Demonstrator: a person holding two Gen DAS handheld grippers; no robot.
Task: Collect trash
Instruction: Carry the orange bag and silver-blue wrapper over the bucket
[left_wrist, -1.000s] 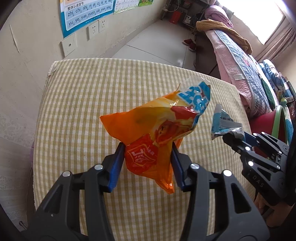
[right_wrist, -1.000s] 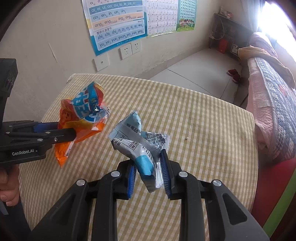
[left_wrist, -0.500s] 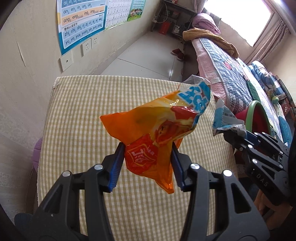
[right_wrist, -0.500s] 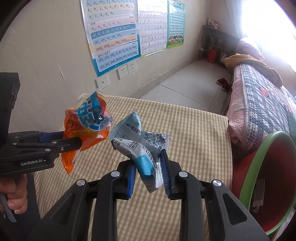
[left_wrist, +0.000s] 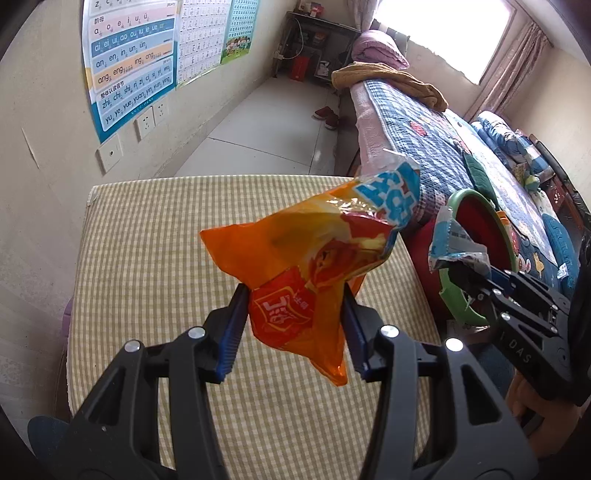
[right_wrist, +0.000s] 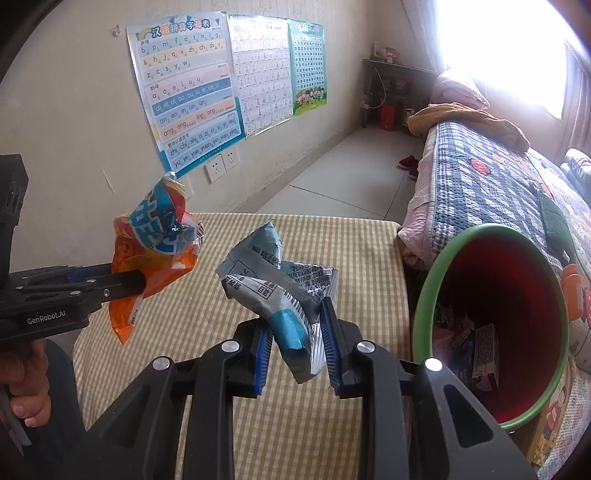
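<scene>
My left gripper (left_wrist: 293, 325) is shut on an orange snack bag (left_wrist: 314, 258) with a blue top, held up over the checked table (left_wrist: 147, 258). It also shows at the left of the right wrist view (right_wrist: 155, 247). My right gripper (right_wrist: 295, 339) is shut on a crumpled blue and silver wrapper (right_wrist: 280, 284), held above the table's right side. The right gripper (left_wrist: 465, 273) and its wrapper (left_wrist: 450, 243) show at the right of the left wrist view. A red bin with a green rim (right_wrist: 424, 295) stands just right of the table and holds some trash.
A bed with a patterned quilt (right_wrist: 498, 177) runs behind the bin. The wall with posters (right_wrist: 192, 103) and sockets lies beyond the table's far edge. Tiled floor (left_wrist: 277, 129) lies between wall and bed.
Both grippers have risen and moved right with their trash. The red bin has come into view beside the table.
</scene>
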